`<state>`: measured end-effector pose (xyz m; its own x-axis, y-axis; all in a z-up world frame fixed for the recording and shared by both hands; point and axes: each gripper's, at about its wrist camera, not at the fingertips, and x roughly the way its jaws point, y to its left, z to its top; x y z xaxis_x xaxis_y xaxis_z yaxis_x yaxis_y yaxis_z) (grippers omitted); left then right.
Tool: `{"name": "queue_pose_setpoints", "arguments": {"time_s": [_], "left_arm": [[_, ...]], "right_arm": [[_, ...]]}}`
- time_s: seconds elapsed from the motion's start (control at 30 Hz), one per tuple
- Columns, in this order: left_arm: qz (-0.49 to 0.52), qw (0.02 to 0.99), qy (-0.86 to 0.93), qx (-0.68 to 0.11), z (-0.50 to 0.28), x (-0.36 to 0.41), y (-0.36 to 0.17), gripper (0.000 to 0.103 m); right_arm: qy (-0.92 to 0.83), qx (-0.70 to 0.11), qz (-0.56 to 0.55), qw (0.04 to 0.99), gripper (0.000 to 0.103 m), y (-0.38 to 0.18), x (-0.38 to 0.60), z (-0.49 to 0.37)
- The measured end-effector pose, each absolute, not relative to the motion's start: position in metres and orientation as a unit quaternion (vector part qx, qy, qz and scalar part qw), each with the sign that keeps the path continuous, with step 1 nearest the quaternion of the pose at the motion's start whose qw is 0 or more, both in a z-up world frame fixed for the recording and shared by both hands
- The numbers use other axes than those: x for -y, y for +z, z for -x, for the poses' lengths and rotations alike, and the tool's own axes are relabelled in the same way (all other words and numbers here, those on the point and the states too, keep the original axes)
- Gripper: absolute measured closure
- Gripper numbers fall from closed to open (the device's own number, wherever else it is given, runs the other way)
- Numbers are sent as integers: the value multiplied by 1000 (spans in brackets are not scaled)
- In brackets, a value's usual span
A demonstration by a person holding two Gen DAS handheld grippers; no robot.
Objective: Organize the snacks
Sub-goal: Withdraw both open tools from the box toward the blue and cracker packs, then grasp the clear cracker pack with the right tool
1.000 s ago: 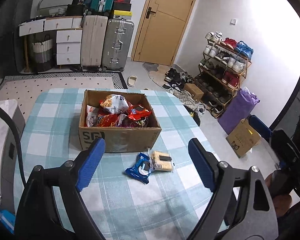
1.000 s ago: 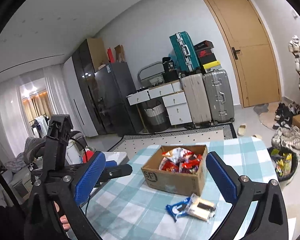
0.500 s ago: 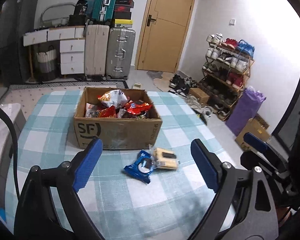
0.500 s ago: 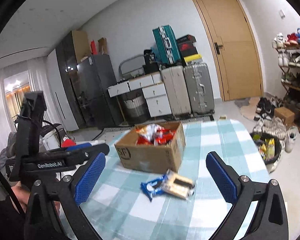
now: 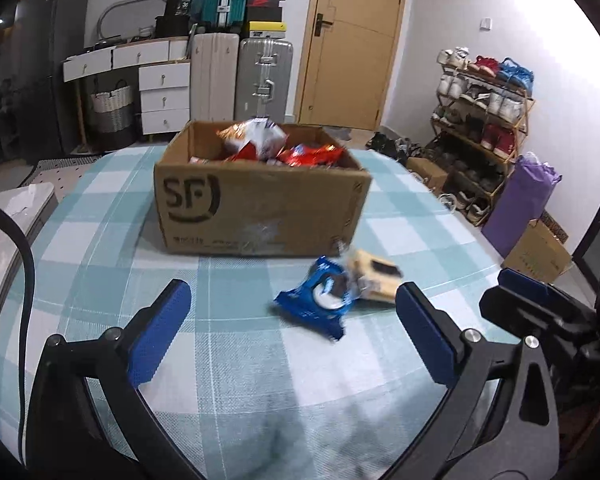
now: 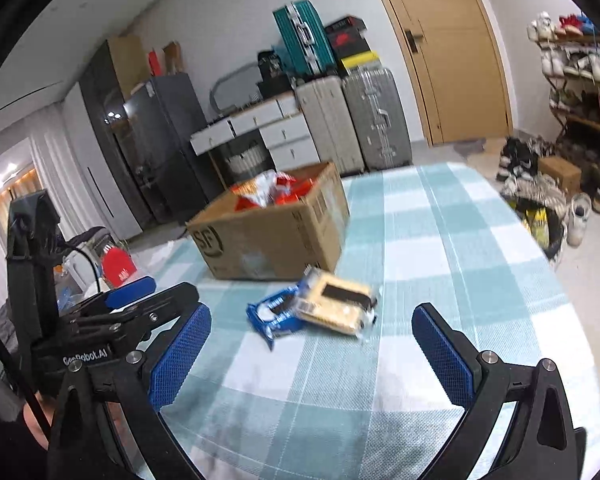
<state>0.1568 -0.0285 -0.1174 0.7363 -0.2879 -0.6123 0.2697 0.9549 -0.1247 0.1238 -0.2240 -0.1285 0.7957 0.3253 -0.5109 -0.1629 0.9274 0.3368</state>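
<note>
Two snack packs lie loose on the table before the box

Left gripper (image 5: 292, 330) and right gripper (image 6: 310, 354) both gape wide, holding nothing. The blue cookie pack (image 5: 320, 298) touches the yellow cracker pack (image 5: 374, 278) at its 2 o'clock; the cardboard box (image 5: 260, 208) of red snack bags (image 5: 280, 148) stands near at 11 o'clock
</note>
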Motion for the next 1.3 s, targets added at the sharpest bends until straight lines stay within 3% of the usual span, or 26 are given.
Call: {"name": "queue_pose_setpoints", "arguments": {"time_s": [0.6, 1.1, 1.2, 1.3], "left_arm": [[20, 922, -142, -359, -192, 24, -180, 1], [47, 911, -140, -385, -214, 16, -195, 1], [49, 911, -139, -385, -215, 17, -197, 1], [51, 910, -137, -388, -216, 15, -197, 1]], "right_arm": [[128, -400, -229, 878, 1, -191, 229, -222], [95, -427, -151, 886, 1, -199, 197, -268], [93, -421, -151, 889, 5, -199, 197, -269], [83, -418, -148, 893, 17, -201, 199, -267]]}}
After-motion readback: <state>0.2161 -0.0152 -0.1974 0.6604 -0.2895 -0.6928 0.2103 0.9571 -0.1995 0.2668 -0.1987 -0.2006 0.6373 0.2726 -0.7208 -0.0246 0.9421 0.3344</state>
